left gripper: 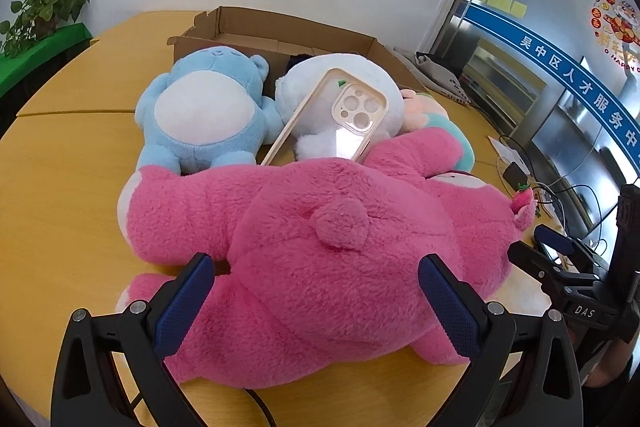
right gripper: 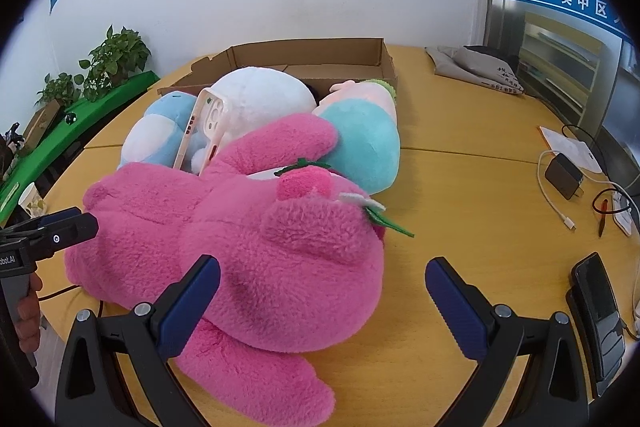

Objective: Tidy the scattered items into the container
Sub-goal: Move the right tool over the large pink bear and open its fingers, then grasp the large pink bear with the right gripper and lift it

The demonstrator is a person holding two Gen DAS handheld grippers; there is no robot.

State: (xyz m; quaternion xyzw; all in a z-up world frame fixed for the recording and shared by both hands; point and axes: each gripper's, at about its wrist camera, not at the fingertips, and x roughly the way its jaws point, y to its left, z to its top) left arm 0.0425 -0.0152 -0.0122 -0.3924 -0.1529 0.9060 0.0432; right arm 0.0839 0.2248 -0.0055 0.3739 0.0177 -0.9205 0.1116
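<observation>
A big pink plush bear [left gripper: 320,251] [right gripper: 256,239] lies face down on the wooden table. Behind it lie a light blue plush [left gripper: 204,115] [right gripper: 160,135], a white plush [left gripper: 352,87] [right gripper: 260,95] and a teal and pink plush [left gripper: 440,119] [right gripper: 368,139]. A beige phone case [left gripper: 340,115] [right gripper: 204,127] leans on the white plush. An open cardboard box [left gripper: 256,31] [right gripper: 312,59] stands at the back. My left gripper [left gripper: 316,291] is open, its fingers either side of the bear's rump. My right gripper [right gripper: 324,291] is open near the bear's head.
Round wooden table [left gripper: 68,187] [right gripper: 460,187]. At the right lie a charger with a white cable [right gripper: 564,175], a pen [right gripper: 602,215], papers and a dark phone [right gripper: 600,303]. A grey bag [right gripper: 480,67] sits at the back right. Potted plants [right gripper: 116,59] stand on a green ledge at the left.
</observation>
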